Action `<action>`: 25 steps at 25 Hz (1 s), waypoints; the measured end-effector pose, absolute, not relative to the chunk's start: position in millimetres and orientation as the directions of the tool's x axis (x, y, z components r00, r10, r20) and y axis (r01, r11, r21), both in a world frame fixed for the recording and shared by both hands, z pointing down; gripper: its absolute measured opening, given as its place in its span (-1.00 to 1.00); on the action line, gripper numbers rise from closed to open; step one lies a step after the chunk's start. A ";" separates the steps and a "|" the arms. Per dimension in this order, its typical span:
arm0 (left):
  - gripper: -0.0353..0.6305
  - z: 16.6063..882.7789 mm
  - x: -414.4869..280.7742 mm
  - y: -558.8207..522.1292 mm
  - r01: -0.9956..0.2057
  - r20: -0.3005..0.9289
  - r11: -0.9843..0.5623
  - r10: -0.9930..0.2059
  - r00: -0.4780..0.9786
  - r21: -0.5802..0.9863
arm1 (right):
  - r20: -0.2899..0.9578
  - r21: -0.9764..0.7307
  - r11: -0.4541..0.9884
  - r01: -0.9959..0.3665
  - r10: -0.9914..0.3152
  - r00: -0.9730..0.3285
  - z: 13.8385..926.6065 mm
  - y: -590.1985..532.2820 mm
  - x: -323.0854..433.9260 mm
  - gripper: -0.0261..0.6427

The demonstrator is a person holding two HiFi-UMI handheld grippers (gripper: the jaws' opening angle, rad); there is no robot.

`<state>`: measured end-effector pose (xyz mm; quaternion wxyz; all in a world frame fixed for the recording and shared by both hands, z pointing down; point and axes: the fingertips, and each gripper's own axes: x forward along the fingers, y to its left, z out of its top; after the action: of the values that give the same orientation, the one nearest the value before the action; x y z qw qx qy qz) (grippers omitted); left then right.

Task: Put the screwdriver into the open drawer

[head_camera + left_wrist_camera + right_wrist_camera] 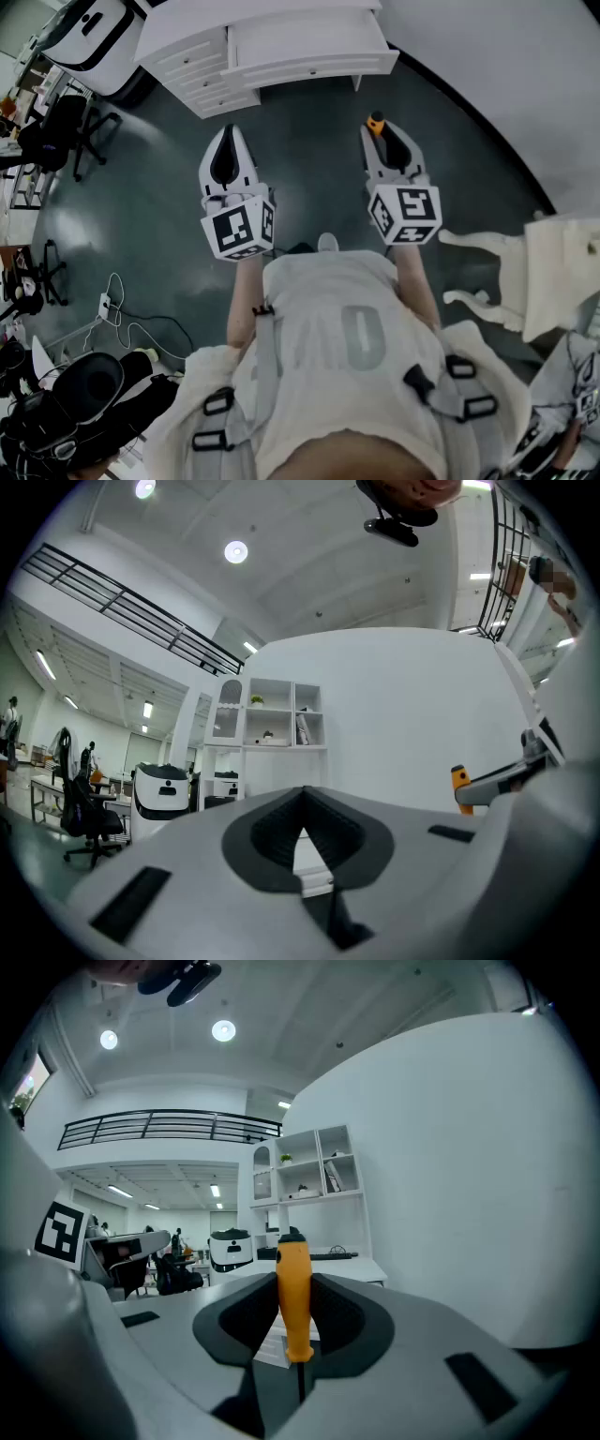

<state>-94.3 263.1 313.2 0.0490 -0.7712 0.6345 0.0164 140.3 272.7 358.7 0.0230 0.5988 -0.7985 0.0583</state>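
A screwdriver with an orange handle stands upright between the pads of my right gripper, which is shut on it; the thin shaft runs down behind the handle. In the head view the handle's tip pokes out of the right gripper. My left gripper is held level beside it, its jaws shut with nothing in them. Ahead stands a white desk with its wide drawer pulled open. Both grippers are well short of it, over the dark floor. From the left gripper view, the handle shows at the right.
A stack of small white drawers sits left of the open one. Office chairs and a white robot stand at the far left. Cables lie on the floor. A white carved furniture piece is at the right, below a curved white wall.
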 end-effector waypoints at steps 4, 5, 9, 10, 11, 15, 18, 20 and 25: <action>-0.88 314.3 -93.3 260.1 -0.980 -0.085 -0.193 -0.977 0.197 -0.056 | 0.102 -0.074 0.286 -0.955 -0.951 -0.292 358.9 269.8 137.0 -0.61; -0.88 314.5 -93.4 259.4 -0.980 -0.085 -0.192 -0.977 0.197 -0.056 | 0.102 -0.074 0.288 -0.955 -0.950 -0.295 358.9 269.0 136.2 -0.61; -0.88 317.0 -93.9 257.6 -0.980 -0.082 -0.190 -0.978 0.194 -0.052 | 0.107 -0.074 0.293 -0.953 -0.948 -0.299 361.7 269.1 136.2 -0.61; -0.88 317.2 -94.2 256.9 -0.981 -0.083 -0.190 -0.978 0.193 -0.051 | 0.105 -0.080 0.290 -0.954 -0.949 -0.298 362.4 269.2 137.1 -0.61; -0.88 317.3 -94.8 256.2 -0.981 -0.084 -0.189 -0.978 0.193 -0.051 | 0.101 -0.091 0.287 -0.954 -0.950 -0.295 362.6 269.1 138.1 -0.61; -0.88 319.1 -96.0 255.1 -0.981 -0.084 -0.189 -0.978 0.192 -0.048 | 0.086 -0.126 0.275 -0.953 -0.954 -0.287 361.3 269.6 143.6 -0.61; -0.88 319.2 -94.9 255.1 -0.981 -0.087 -0.190 -0.977 0.193 -0.047 | 0.083 -0.126 0.267 -0.955 -0.957 -0.279 360.6 270.0 148.0 -0.61; -0.88 318.6 -93.1 254.8 -0.980 -0.090 -0.191 -0.977 0.195 -0.049 | 0.082 -0.127 0.266 -0.956 -0.957 -0.277 360.7 268.7 150.6 -0.61; -0.88 320.9 -95.1 250.5 -0.982 -0.083 -0.186 -0.978 0.189 -0.040 | 0.098 -0.146 0.260 -0.954 -0.956 -0.275 363.6 261.2 150.6 -0.61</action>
<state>-95.1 250.5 320.9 0.0422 -0.7698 0.6366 0.0192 150.6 261.2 363.6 -0.0052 0.6019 -0.7936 0.0884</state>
